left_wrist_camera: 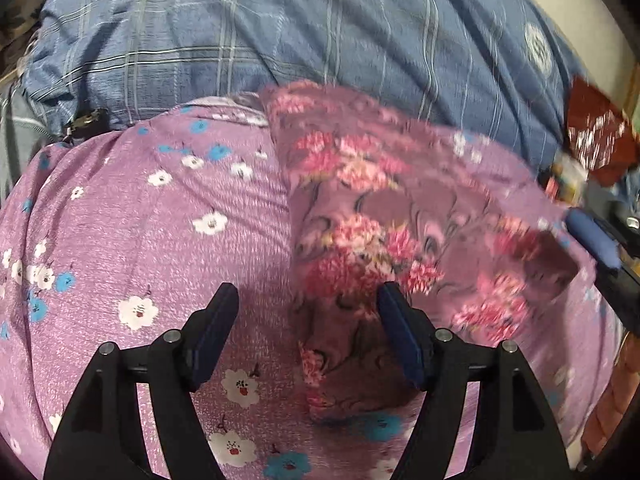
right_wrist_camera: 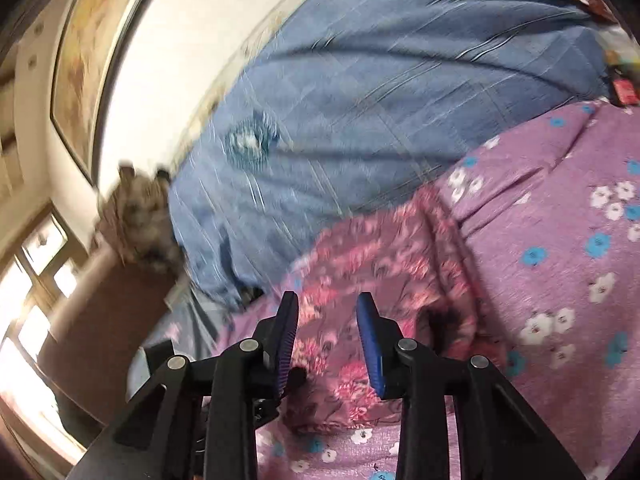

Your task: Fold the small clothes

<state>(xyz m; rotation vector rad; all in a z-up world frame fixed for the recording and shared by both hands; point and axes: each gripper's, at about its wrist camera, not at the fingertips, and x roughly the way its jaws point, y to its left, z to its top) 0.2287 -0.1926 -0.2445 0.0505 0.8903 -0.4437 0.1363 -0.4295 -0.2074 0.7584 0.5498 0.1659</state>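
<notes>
The left gripper [left_wrist_camera: 308, 300] has its jaws spread wide, and nothing is between them; it hangs just above the left edge of the small floral garment [left_wrist_camera: 384, 240]. This garment, dusty pink with red-pink flowers, lies partly folded on a lilac flowered sheet [left_wrist_camera: 160, 220], which covers the bed in front of a blue checked quilt [left_wrist_camera: 320, 40]. The right gripper [right_wrist_camera: 327, 316] is also apart, only narrower, and I see no cloth pinched between its pads; it hovers over the near end of the same garment. In the left view, one blue pad of it shows at the right border, beside the garment's far corner.

The risk, as I judge it, is that a jaw closes on the sheet together with the garment, because both are thin and lie flat on each other. Then the fold drags the sheet up. Also, the pictures are blurred, so a grip taken in hurry can miss the edge and let the fold open.
</notes>
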